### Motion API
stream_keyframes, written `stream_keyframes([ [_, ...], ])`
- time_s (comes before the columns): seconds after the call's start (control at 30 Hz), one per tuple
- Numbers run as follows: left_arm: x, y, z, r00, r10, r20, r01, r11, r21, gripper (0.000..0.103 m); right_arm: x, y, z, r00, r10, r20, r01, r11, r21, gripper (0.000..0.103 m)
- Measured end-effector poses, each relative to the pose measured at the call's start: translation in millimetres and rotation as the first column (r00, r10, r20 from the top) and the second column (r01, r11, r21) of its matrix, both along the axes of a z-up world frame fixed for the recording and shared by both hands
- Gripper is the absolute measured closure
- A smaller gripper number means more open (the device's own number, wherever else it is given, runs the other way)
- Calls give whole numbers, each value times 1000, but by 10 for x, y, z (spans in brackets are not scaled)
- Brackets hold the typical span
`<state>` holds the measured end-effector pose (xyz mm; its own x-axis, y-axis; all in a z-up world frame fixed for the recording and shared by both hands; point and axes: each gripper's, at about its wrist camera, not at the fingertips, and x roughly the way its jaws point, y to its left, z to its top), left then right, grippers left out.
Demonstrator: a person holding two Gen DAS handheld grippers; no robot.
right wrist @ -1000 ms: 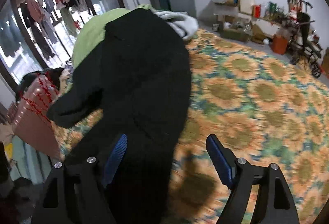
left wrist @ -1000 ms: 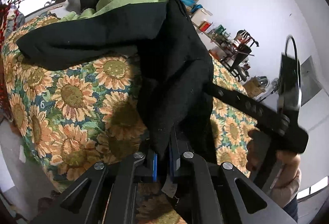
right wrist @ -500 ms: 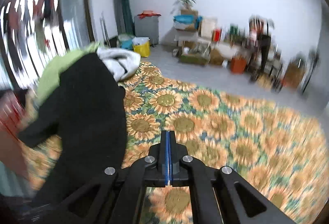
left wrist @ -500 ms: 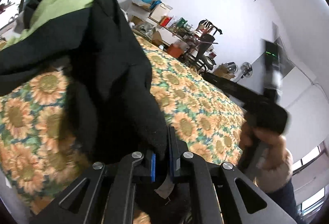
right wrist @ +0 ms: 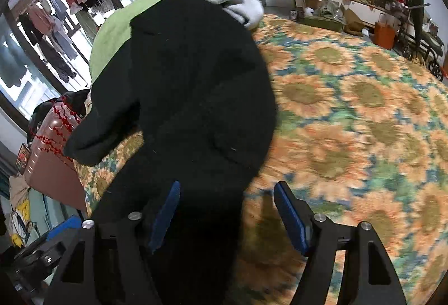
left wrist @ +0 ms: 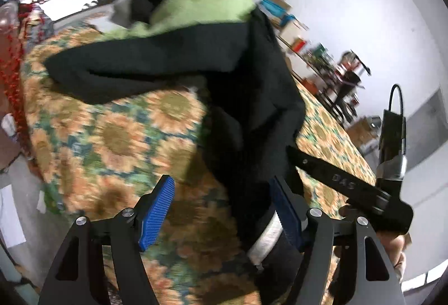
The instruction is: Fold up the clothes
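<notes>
On the sunflower bedspread (right wrist: pixel 350 114), the black garment (right wrist: pixel 190 86) lies rumpled, its upper part draped against the heap of a green garment (left wrist: pixel 201 8) and a white one (right wrist: pixel 240 6), one sleeve flung out toward the bed's edge. The change is in the grip: half a second ago the left gripper (left wrist: pixel 221 209) was clenched on the black fabric, and now its blue pads stand wide apart, the cloth merely hanging past the right-hand pad (a white band of the garment shows there too). The right gripper (right wrist: pixel 226 209) has gone the other way round: pinched on nothing half a second ago, it is now spread wide, with the near end of the garment lying between its fingers. Neither tool grasps anything at this instant.

My reading is that the garment has just been let go for a fresh hold, probably lower down on its near end. It is in no way flat or squared, so the fold proper looks some way off.
</notes>
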<state>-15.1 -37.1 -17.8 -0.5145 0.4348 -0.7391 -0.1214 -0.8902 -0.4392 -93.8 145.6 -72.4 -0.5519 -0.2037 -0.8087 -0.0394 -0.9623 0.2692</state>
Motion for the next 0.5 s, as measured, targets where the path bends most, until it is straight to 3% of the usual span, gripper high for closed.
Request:
stream_keyframes([
  [0.07, -13, -58, 53, 1000, 20, -5, -20, 1000, 2, 32, 34, -95, 75, 999, 6, -50, -4, 999, 50, 102],
  [0.13, -7, -84, 94, 1000, 25, -10, -25, 1000, 14, 32, 109, -116, 210, 994, -22, -109, 42, 982, 184, 103],
  [0.23, -2, -57, 124, 1000, 12, -27, -10, 999, 52, 32, 244, 198, 437, 979, -123, -162, 177, 910, 376, 103],
  [0.33, -106, 68, 68, 1000, 8, -19, -6, 997, 83, 32, 476, 898, 678, 932, -301, -204, 361, 821, 441, 103],
  [0.43, -229, 211, -14, 1000, 10, 16, -12, 992, 122, 32, 824, 1592, 851, 876, -445, -188, 483, 811, 330, 103],
  [0.5, -311, 323, -87, 998, 8, 62, -18, 988, 152, 32, 997, 1608, 826, 907, -390, -160, 414, 895, 166, 93],
])
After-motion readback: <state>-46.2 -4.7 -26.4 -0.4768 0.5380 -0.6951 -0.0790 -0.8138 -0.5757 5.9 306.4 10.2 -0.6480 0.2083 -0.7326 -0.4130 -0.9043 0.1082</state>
